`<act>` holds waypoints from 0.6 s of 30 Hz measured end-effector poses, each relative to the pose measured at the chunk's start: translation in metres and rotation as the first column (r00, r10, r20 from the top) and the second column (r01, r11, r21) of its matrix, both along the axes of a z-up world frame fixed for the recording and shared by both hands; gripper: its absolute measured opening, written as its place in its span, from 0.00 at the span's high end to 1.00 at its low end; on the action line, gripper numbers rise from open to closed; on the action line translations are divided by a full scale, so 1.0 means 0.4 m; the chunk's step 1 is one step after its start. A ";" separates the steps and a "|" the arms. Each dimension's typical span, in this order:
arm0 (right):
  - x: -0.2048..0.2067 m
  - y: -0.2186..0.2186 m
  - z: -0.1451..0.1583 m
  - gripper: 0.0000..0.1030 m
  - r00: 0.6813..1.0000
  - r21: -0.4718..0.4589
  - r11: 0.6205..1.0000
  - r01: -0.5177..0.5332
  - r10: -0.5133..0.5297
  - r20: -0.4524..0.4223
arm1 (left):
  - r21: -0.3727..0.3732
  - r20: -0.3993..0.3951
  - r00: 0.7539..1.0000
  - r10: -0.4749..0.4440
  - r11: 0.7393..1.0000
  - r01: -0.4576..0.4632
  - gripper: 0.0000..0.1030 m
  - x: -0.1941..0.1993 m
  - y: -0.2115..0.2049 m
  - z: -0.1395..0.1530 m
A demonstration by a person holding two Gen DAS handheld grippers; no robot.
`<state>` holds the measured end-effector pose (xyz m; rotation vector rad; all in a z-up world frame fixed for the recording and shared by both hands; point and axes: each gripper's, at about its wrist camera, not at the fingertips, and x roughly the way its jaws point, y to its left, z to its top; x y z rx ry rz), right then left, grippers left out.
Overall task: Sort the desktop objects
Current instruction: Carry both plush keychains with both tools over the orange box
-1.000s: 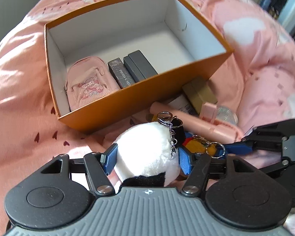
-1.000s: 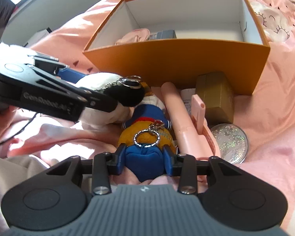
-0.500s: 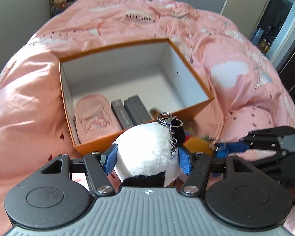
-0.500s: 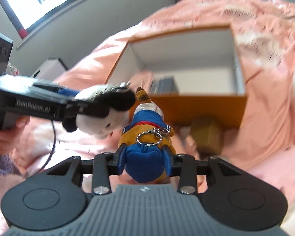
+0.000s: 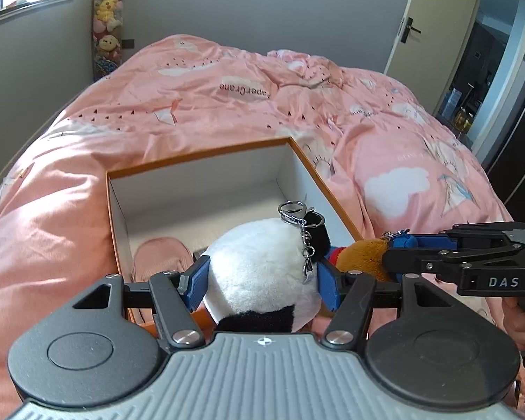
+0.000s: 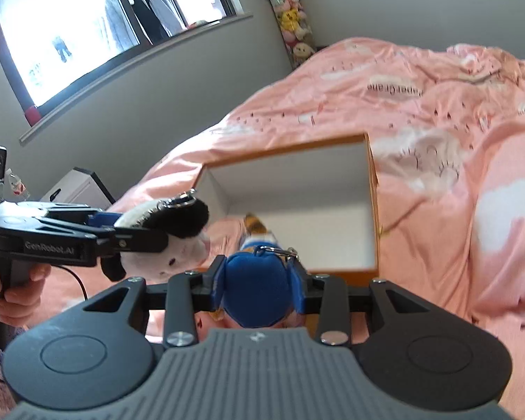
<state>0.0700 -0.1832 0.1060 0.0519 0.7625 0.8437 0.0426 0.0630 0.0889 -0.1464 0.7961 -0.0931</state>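
Both up off the quilt now: left gripper [image 5: 260, 276] pinching the panda plush [image 5: 262, 266], right gripper [image 6: 259, 285] clamped on the blue-clad plush keychain [image 6: 257, 290], above the orange box [image 5: 199, 155].

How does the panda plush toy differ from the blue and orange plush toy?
The panda plush is white and black; the blue plush is blue with orange-brown. The panda plush is round and wide, so the left gripper stands wider; the blue plush is narrower in the right gripper. The panda's keyring hangs on a chain; no chain shows on the blue plush's ring. Both are soft, held in blue fingers, near the orange box.
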 end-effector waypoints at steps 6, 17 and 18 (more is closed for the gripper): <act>0.027 0.024 0.047 0.63 0.999 0.019 1.000 -0.017 0.016 0.050 | -0.015 0.025 0.999 0.033 0.999 -0.033 0.29 0.034 0.040 0.015; 0.179 0.095 -0.004 0.63 0.999 -0.036 0.998 0.052 -0.051 0.016 | -0.200 -0.019 0.997 0.080 0.976 -0.082 0.29 0.144 0.081 -0.047; 0.194 0.102 -0.021 0.63 0.998 -0.048 0.997 0.060 -0.060 0.001 | -0.221 -0.025 0.996 0.086 0.971 -0.090 0.29 0.156 0.083 -0.057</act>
